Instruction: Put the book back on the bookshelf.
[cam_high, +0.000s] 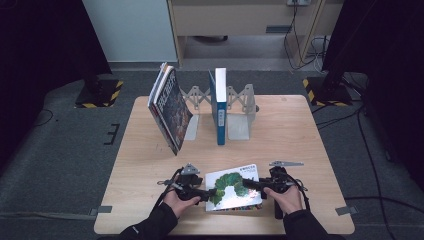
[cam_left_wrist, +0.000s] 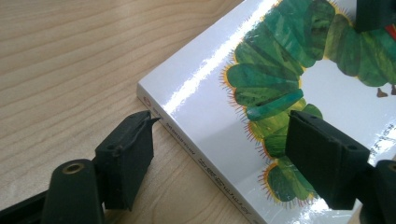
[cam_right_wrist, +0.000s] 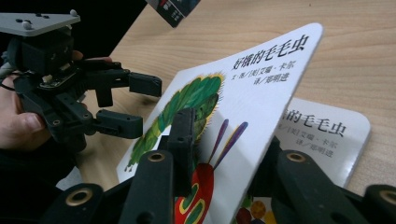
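Note:
A white picture book (cam_high: 231, 192) with a green caterpillar on its cover lies flat at the table's front. My right gripper (cam_right_wrist: 229, 154) is shut on the right edge of the front cover (cam_right_wrist: 261, 93) and holds it tilted up off the title page (cam_right_wrist: 322, 130). In the high view the right gripper (cam_high: 248, 185) is at the book's right side. My left gripper (cam_left_wrist: 224, 122) is open at the book's spine corner, one jaw over the table beside the spine (cam_left_wrist: 196, 154), the other over the cover. Its jaws are not pressing on the book; the left gripper (cam_high: 207, 193) comes in from the book's left.
At the back of the table stands a metal bookend rack (cam_high: 241, 117). Several books (cam_high: 170, 107) lean at its left end and a blue book (cam_high: 219, 107) stands upright in its middle. Bare wood lies between the rack and the picture book.

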